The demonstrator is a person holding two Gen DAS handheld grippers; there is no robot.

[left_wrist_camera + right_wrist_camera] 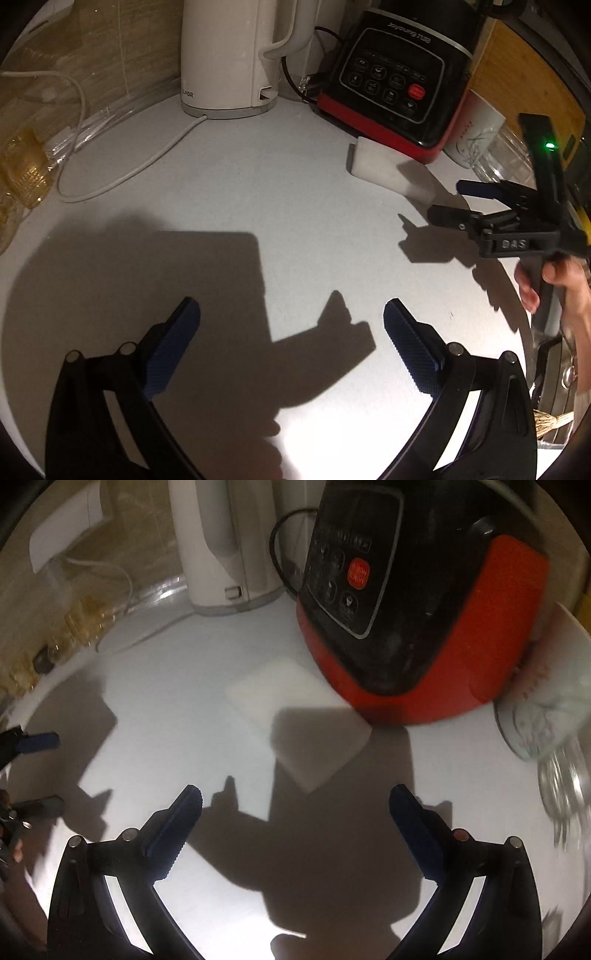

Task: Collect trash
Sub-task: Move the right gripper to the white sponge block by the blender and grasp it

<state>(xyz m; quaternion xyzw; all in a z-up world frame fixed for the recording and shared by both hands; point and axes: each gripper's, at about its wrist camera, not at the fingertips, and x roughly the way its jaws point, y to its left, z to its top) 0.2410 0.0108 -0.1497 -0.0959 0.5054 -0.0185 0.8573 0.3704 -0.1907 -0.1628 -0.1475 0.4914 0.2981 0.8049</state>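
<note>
My left gripper (291,314) hovers, jaws spread wide; my right gripper (295,797) likewise gapes, empty; a hand (554,288) grips its handle.

The white kettle (236,55) and the black-and-red appliance (402,74) are cut off at the top edge. In the right wrist view the mug (550,701) and the glassware (565,794) are smeared by blur. The panel's button labels are too small to read.

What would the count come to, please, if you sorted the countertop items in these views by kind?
Plugged-in appliances: 2, white kettle and red-and-black cooker.
White foam block: 1.
Mug: 1.
Clear glass container: 1.
Total: 5.
</note>
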